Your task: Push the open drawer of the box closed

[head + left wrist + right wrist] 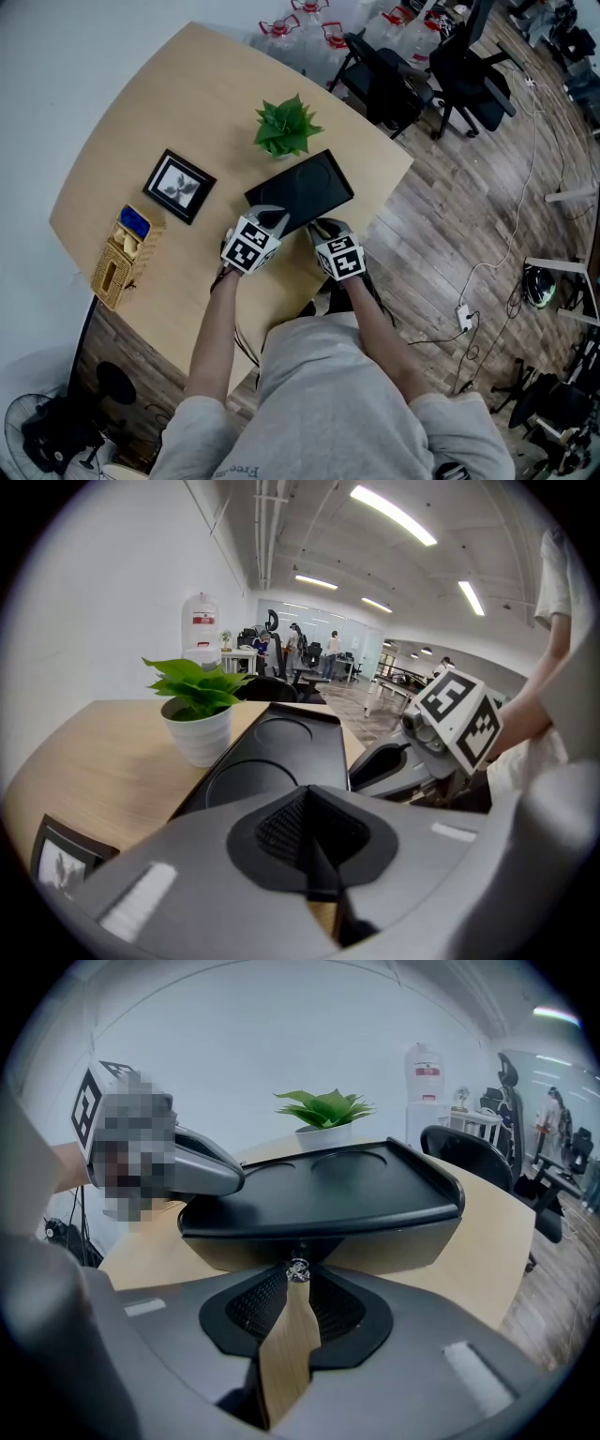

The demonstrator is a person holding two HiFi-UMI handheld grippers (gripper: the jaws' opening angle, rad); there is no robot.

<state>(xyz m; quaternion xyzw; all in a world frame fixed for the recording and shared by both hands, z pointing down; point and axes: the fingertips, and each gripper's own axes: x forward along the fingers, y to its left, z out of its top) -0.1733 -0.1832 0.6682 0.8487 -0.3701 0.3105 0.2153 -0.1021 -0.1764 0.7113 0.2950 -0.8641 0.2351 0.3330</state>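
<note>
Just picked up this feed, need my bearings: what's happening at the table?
A person works a black box on the wooden table with two handheld grippers. The right gripper has its jaws pinched at the small knob on the box's front. The left gripper, jaws together, sits by the box's near left corner. The drawer looks almost flush.
</note>
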